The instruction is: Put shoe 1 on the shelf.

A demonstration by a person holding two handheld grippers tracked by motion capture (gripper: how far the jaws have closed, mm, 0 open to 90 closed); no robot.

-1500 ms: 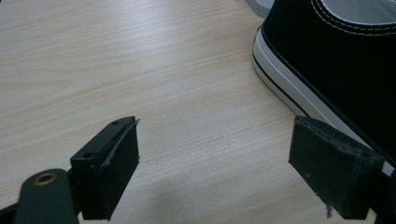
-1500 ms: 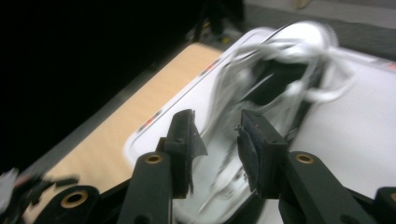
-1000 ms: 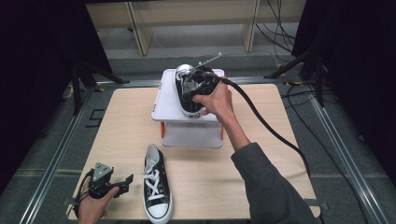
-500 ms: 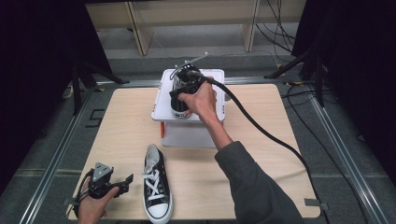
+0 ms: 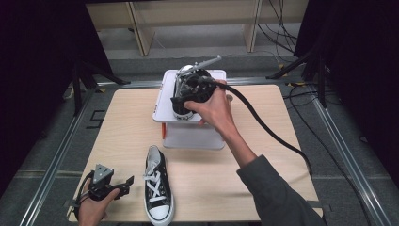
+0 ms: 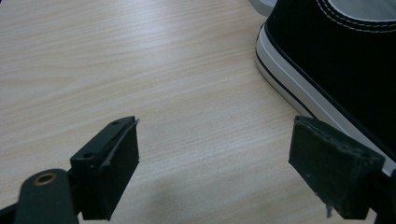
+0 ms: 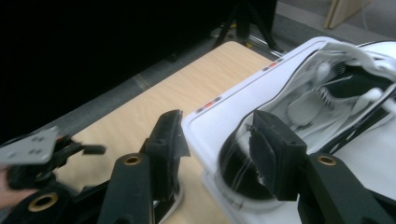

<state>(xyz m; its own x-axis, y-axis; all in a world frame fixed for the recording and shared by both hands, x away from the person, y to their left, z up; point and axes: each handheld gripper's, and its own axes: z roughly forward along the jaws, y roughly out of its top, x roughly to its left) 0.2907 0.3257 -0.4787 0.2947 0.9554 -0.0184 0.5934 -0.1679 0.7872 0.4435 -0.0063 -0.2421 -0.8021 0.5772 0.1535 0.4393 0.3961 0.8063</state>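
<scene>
Near left, my left gripper (image 5: 123,184) rests on the table (image 5: 282,155), jaws wide and empty, beside one sneaker (image 5: 157,190). Farther off, my right gripper (image 7: 217,149) has just been opening above the other sneaker (image 5: 181,110) on the white box (image 5: 193,134), gripping nothing.

High view looks down over the table (image 5: 117,122); both gripper views skim close above that tabletop.

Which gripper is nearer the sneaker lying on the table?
Left. The left gripper sits open just beside the sneaker; the right gripper is far off, over the other shoe on the white box.
</scene>
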